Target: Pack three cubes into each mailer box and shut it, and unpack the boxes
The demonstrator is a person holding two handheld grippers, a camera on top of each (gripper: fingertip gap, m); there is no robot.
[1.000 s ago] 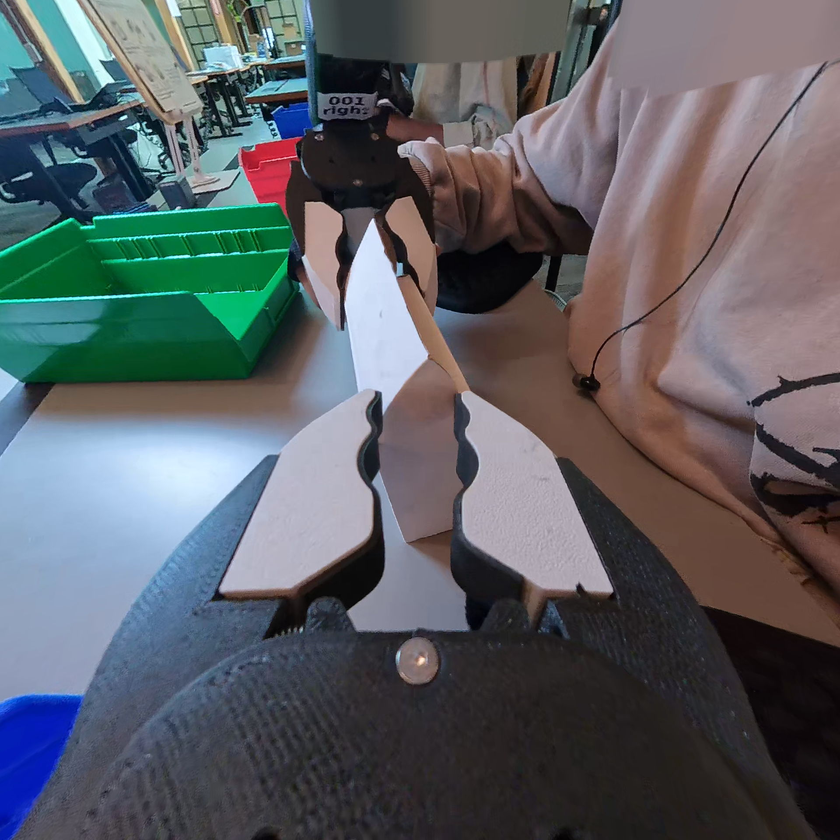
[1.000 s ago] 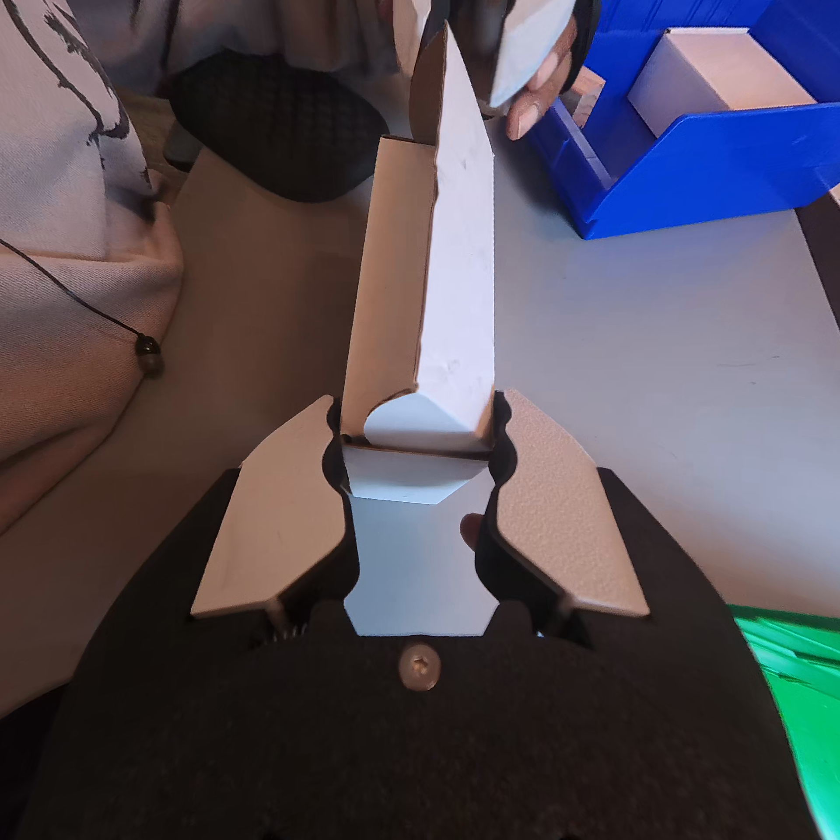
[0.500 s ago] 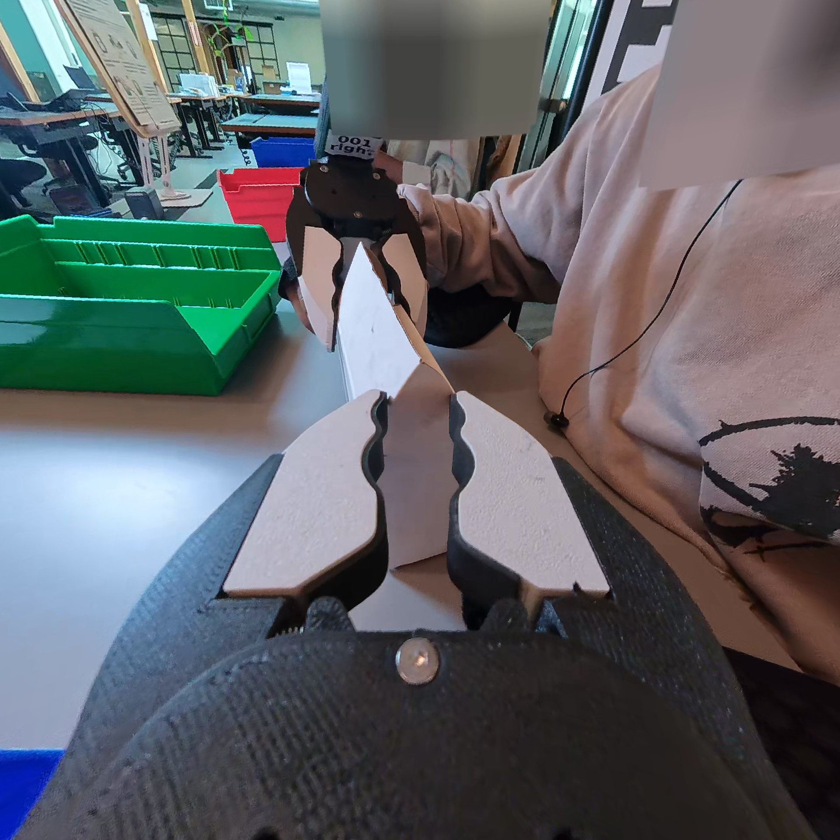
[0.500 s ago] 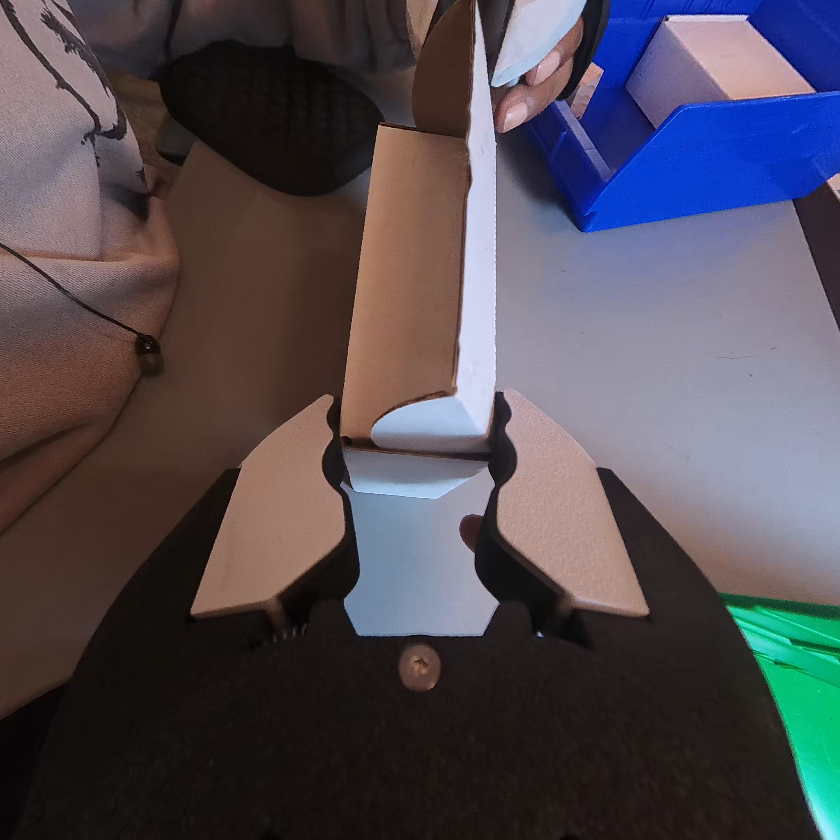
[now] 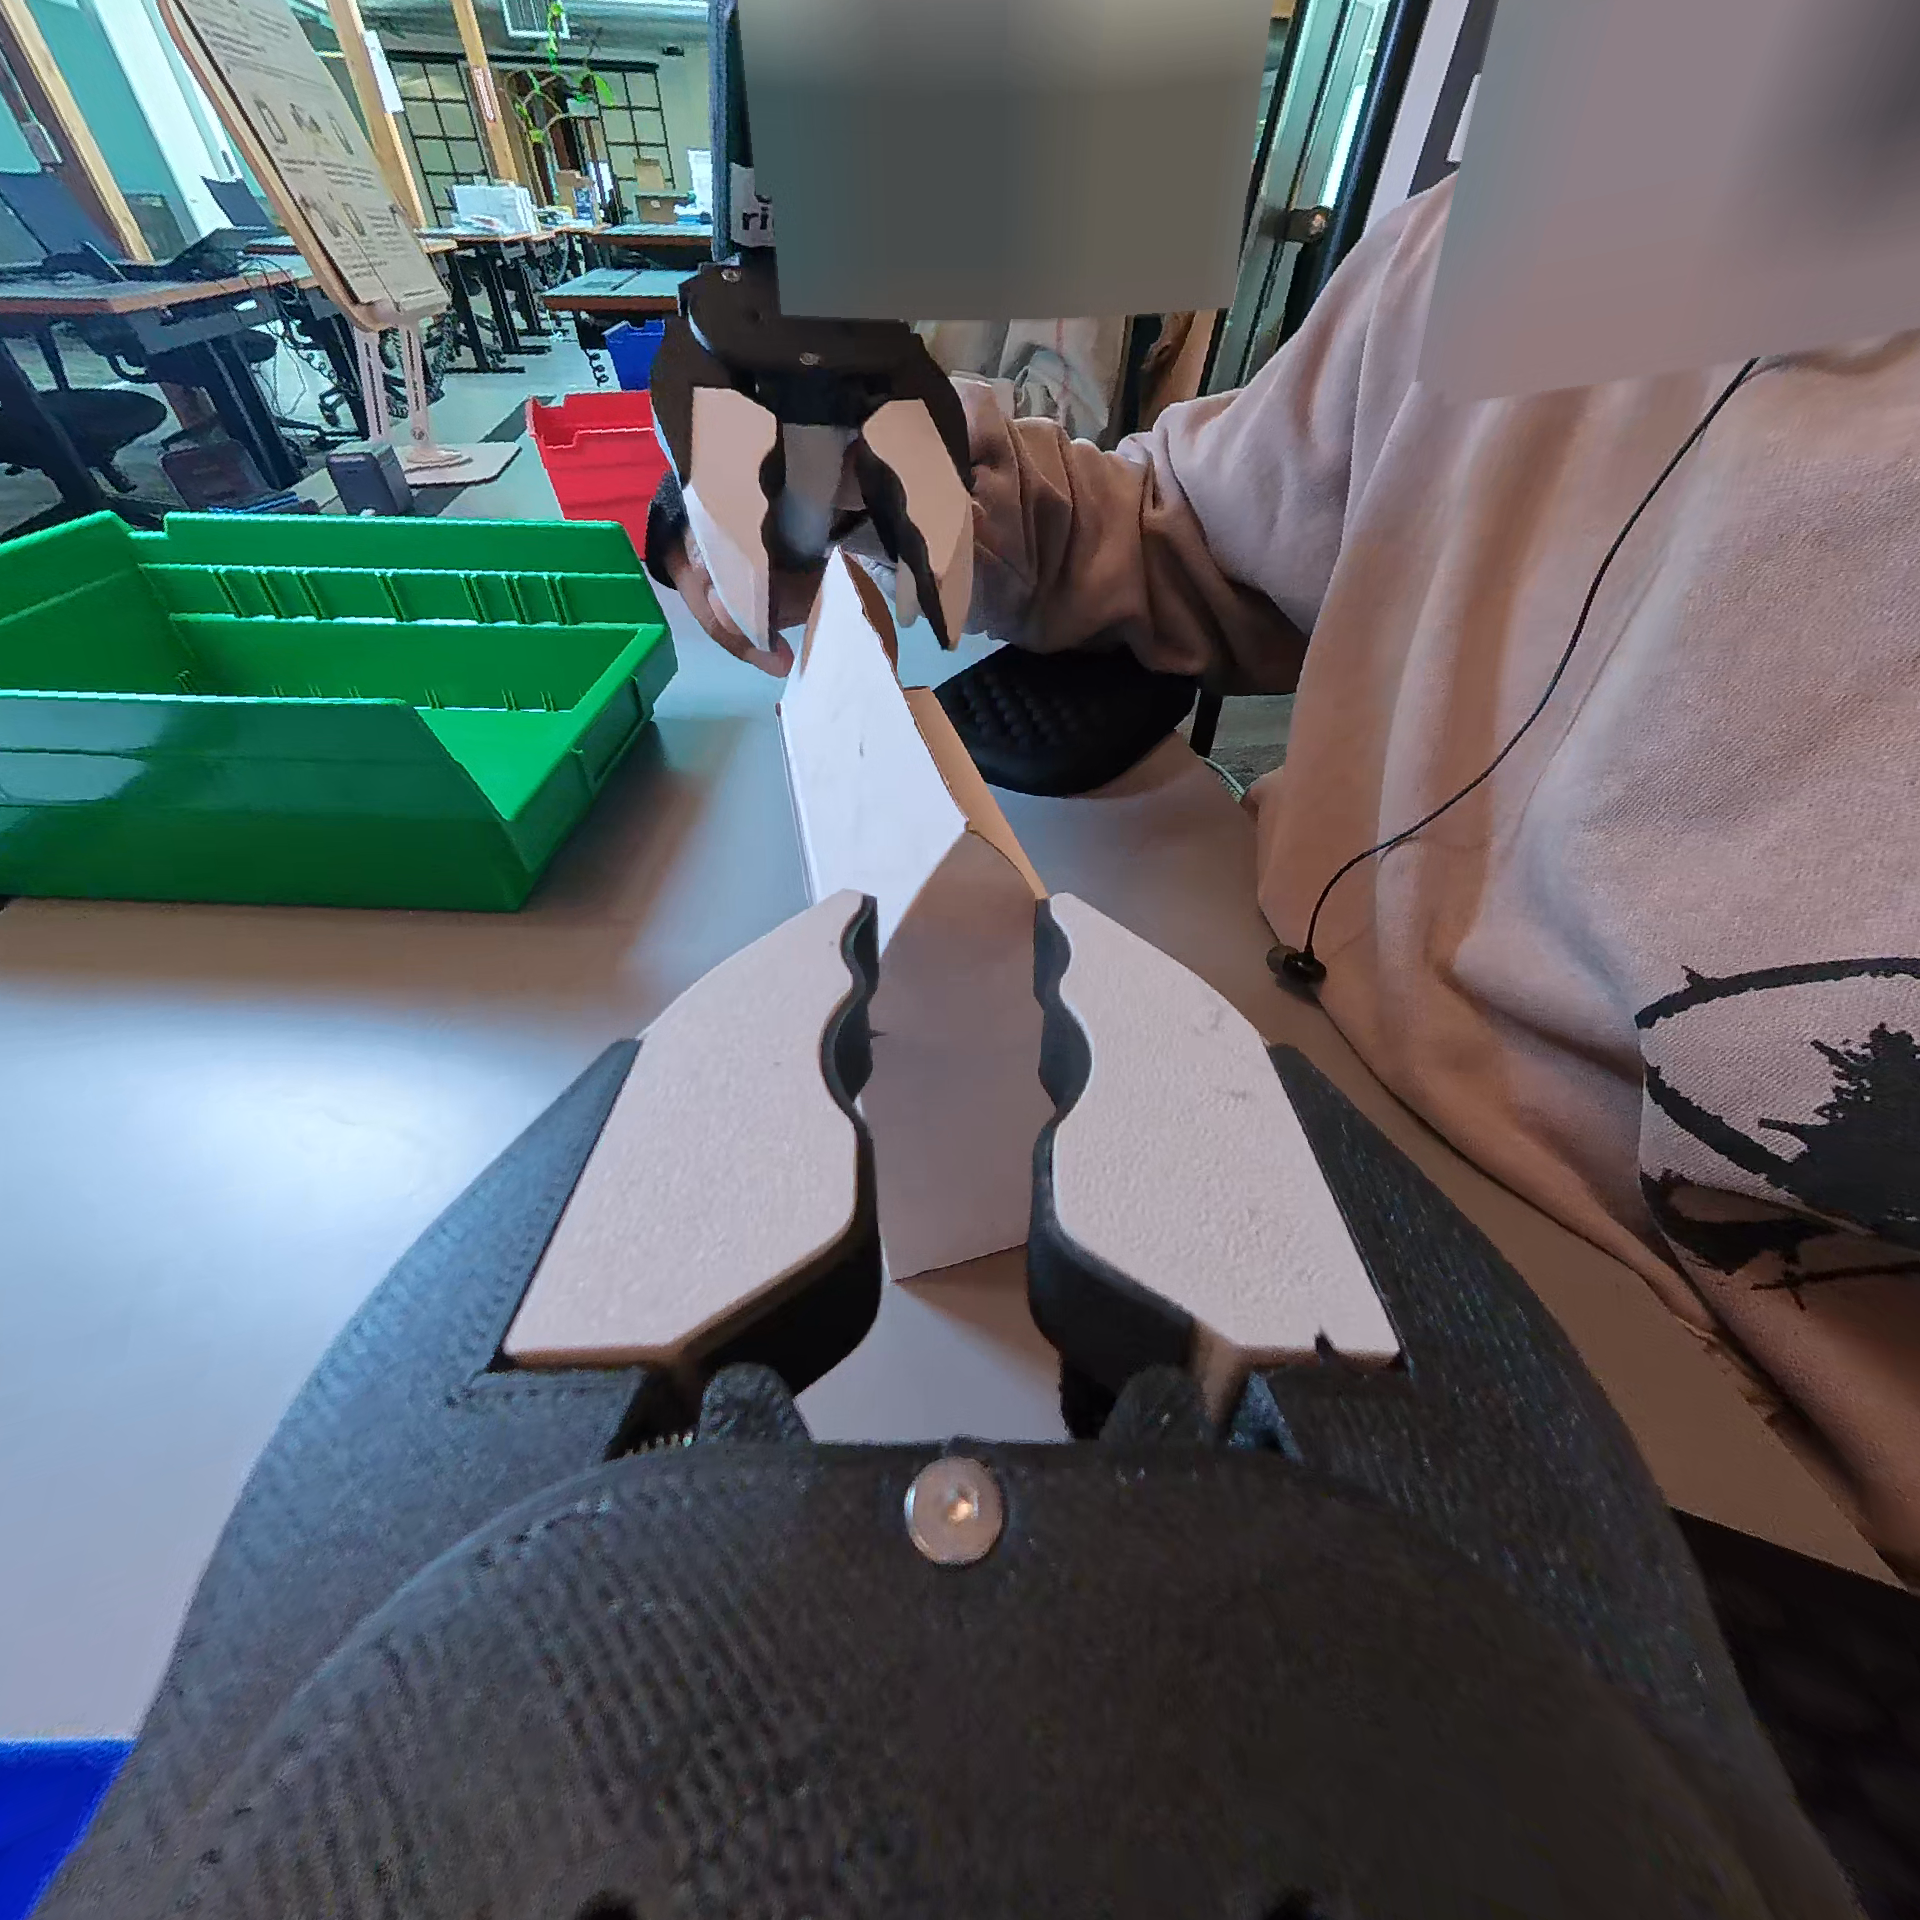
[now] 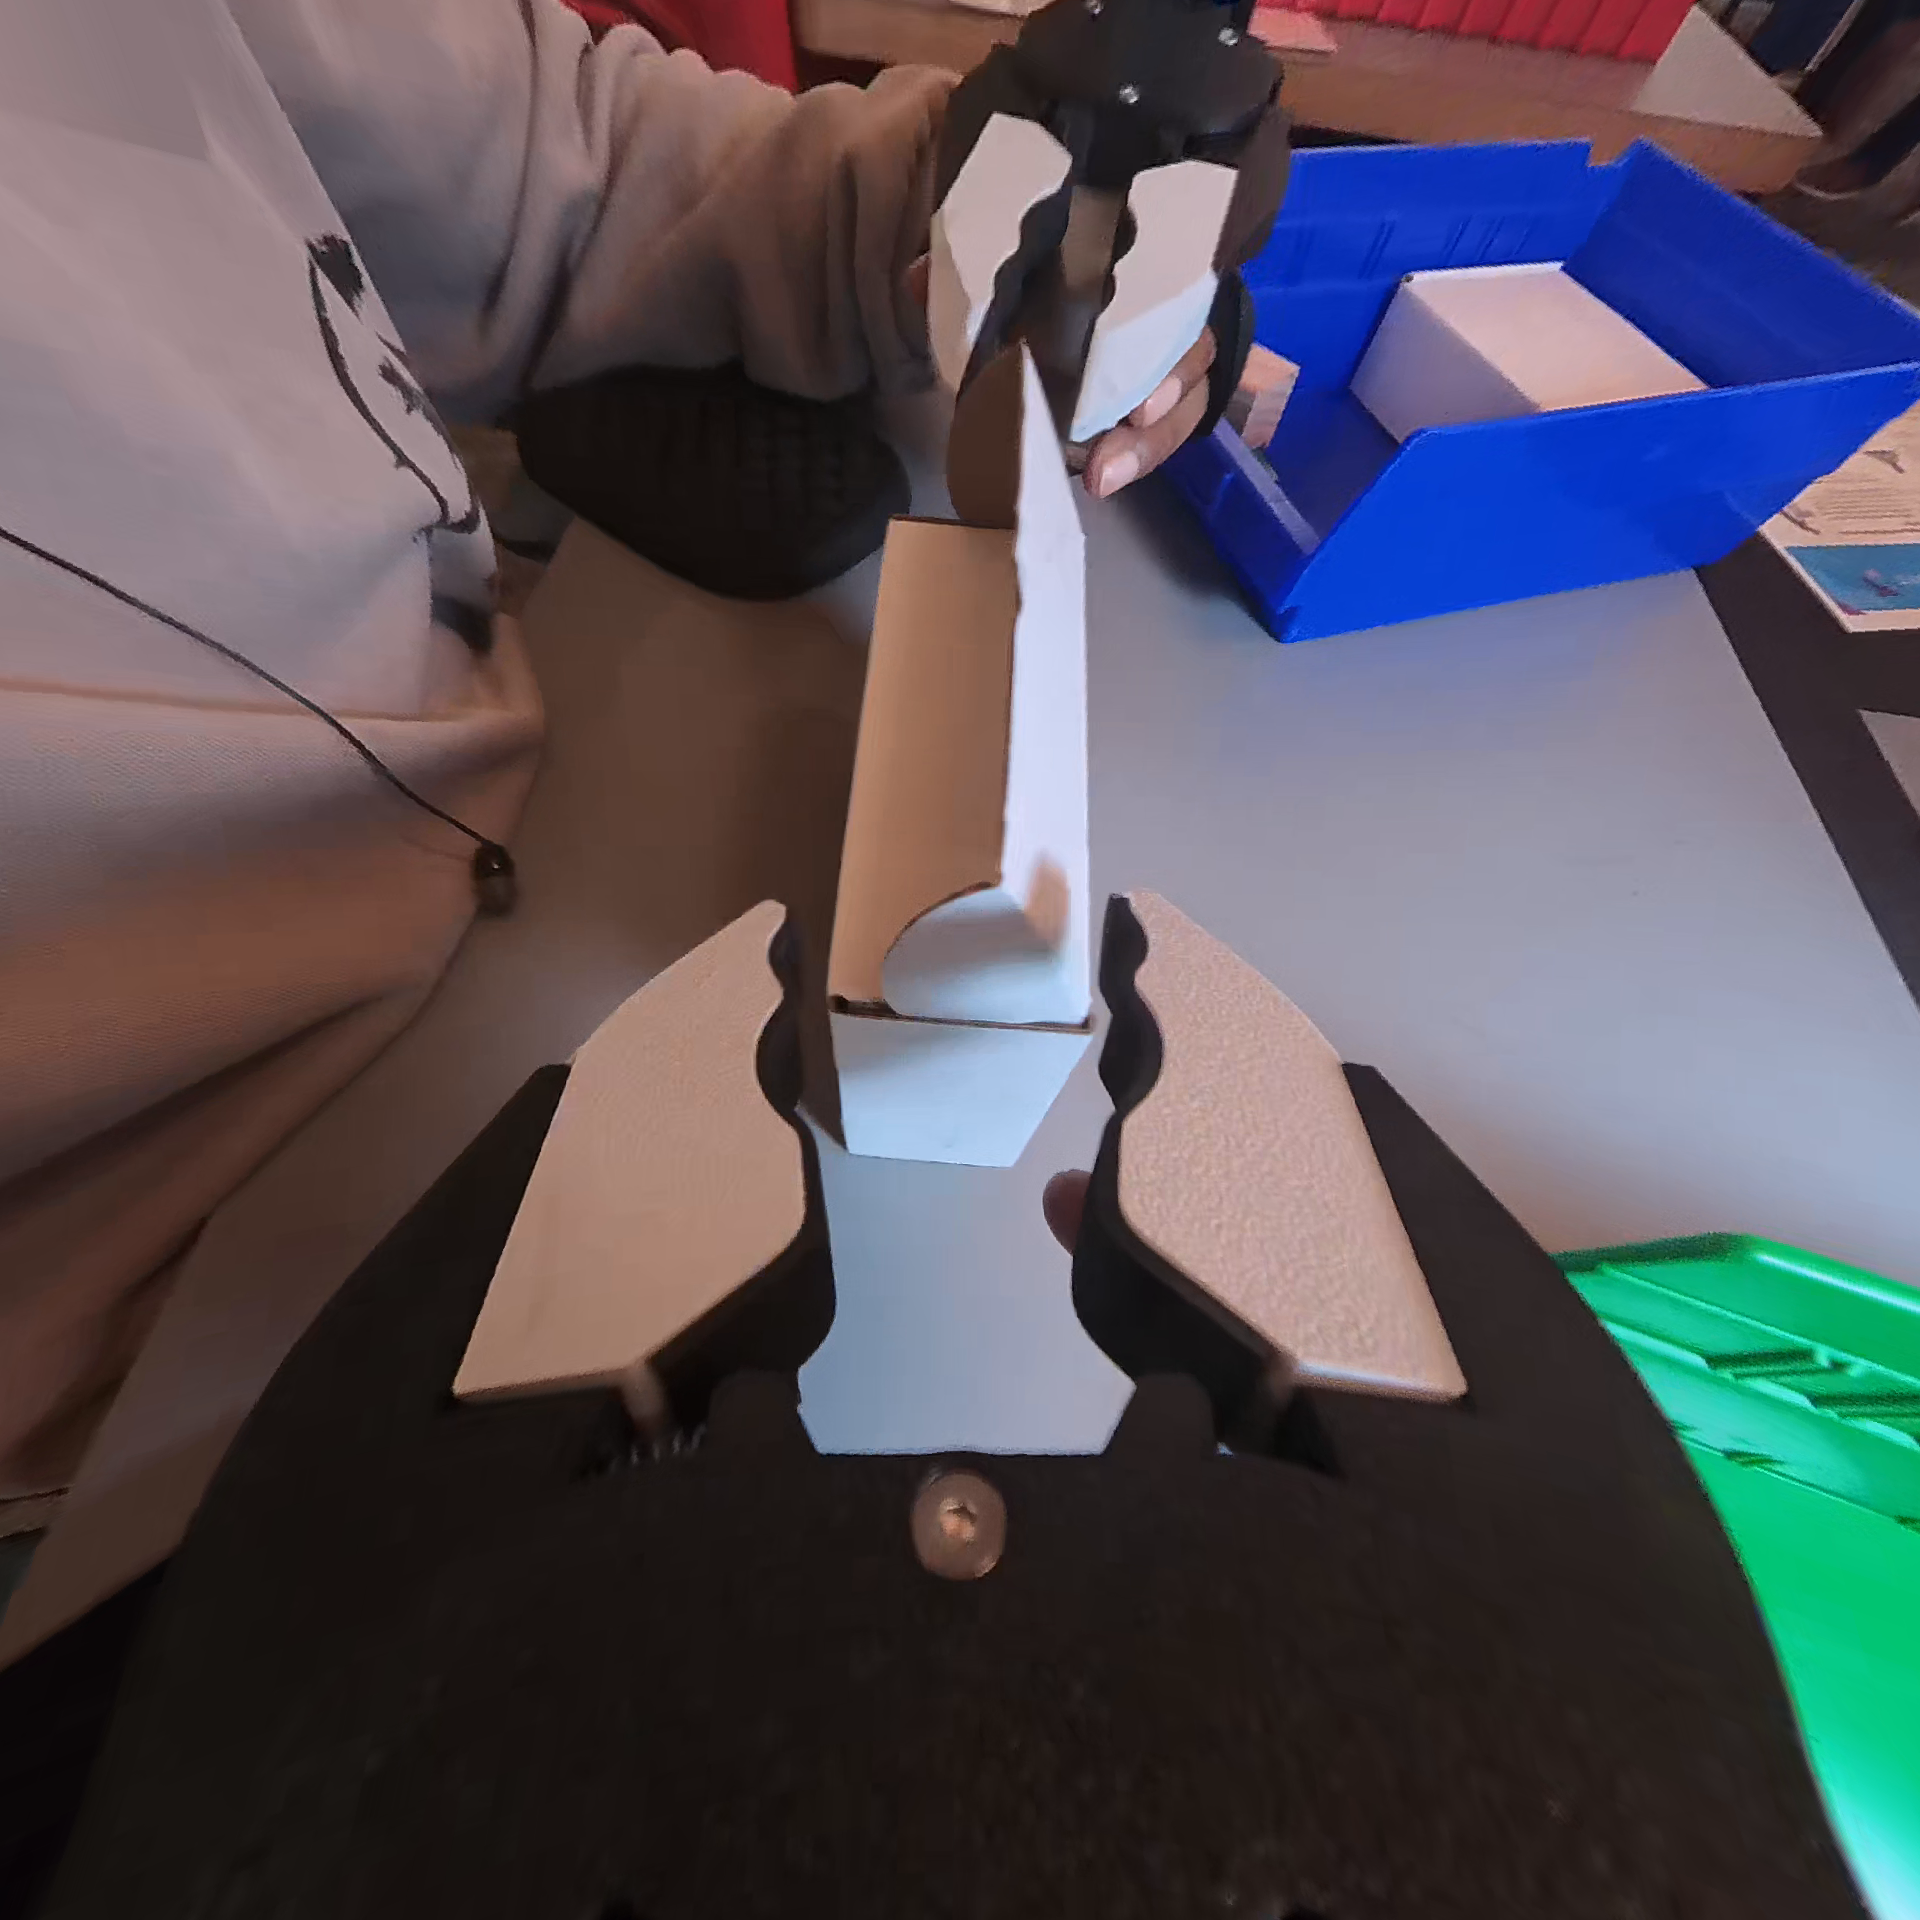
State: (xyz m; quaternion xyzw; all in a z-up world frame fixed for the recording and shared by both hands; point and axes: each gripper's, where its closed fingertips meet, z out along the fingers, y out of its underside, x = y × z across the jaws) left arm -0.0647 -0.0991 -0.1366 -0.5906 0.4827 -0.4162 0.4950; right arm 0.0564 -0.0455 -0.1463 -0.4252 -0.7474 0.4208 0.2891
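Note:
A long white mailer box (image 5: 883, 790) is held off the grey table (image 5: 312, 1091), turned on its side, with its brown inside showing in the right wrist view (image 6: 935, 727). My left gripper (image 5: 953, 909) is shut on the box's near end; it shows at the top of the right wrist view (image 6: 1029, 384). My right gripper (image 6: 945, 909) is open: the box's other end sits between its fingers with a small gap on each side. In the left wrist view it (image 5: 854, 623) hangs open over that far end. No cube shows in the box.
A blue bin (image 6: 1558, 499) at the far right holds another white mailer box (image 6: 1507, 353). A green bin (image 5: 312, 769) stands on the table; it also shows in the right wrist view (image 6: 1766, 1455). A red bin (image 5: 592, 457) sits behind it. The person's torso (image 5: 1558, 727) borders the table. Across from one pair of fingers to the other is roughly 15 centimetres.
My right gripper has opened and let go of the box's end, drawing back a little. My left gripper keeps its hold, and the box has turned to show more of its brown inside.

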